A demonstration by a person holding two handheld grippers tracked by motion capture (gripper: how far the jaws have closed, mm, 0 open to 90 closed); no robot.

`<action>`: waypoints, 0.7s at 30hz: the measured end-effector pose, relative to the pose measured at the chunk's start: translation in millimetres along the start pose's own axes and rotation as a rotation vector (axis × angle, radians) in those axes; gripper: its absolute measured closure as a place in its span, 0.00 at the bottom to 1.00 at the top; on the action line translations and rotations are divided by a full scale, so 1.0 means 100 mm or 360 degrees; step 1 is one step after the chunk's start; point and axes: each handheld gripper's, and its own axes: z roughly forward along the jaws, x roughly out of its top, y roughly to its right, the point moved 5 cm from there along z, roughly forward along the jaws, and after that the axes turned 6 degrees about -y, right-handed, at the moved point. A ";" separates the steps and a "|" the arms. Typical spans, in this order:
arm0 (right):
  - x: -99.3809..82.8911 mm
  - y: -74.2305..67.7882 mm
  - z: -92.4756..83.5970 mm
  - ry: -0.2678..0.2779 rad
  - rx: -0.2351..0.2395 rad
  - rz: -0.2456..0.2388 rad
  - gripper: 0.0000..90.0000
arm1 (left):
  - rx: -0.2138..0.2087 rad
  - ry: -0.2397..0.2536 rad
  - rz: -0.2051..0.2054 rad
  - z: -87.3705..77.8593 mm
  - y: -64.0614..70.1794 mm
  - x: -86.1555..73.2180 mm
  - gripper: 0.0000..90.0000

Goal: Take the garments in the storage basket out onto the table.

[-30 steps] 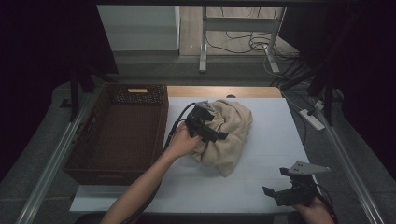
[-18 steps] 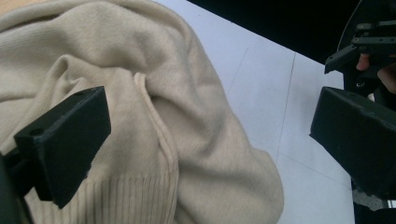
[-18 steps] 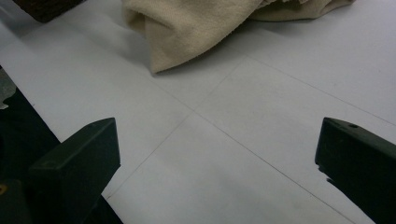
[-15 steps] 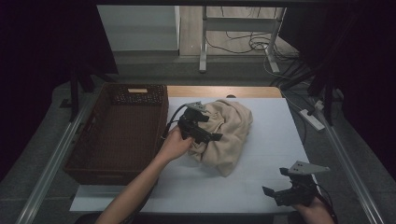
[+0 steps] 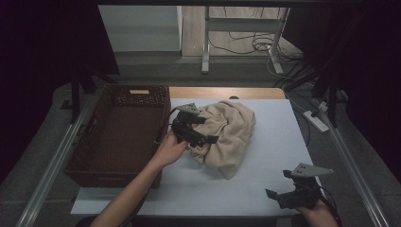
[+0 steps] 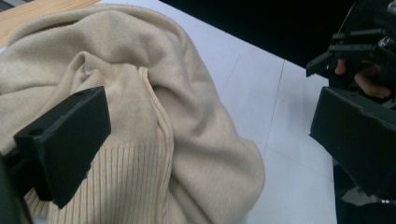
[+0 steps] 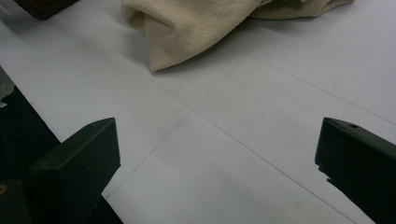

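A beige sweater (image 5: 226, 135) lies bunched in a heap on the white table (image 5: 279, 156), a little left of the middle and just beside the right wall of a brown wicker basket (image 5: 118, 137). The left gripper (image 5: 198, 134) sits over the heap's left flank, right at the cloth, while the right gripper (image 5: 283, 191) rests low near the table's front right corner, well apart from the garment. So the left hand (image 5: 169, 150) is plainly the nearer one, and the next move looks like its to make. In the left gripper view the jaws stand wide, with the ribbed hem (image 6: 135, 182) and a folded seam lying between them; the left-side jaw seems to brush the knit, though from this angle I cannot say for sure that it touches. Nothing is pinched yet. The right gripper's jaws are likewise spread, with bare table between them and the sweater's front corner (image 7: 161, 51) lying ahead and up-left of them. The heap's long axis runs from the far left toward the near right, so the hem lies almost directly under the left gripper, and the basket waits on its other side.
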 end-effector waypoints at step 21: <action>0.00 -0.01 0.00 -0.0002 -0.0009 -0.0012 0.00 | 0.0048 -0.0065 -0.0039 -0.27 0.11 -0.23 0.00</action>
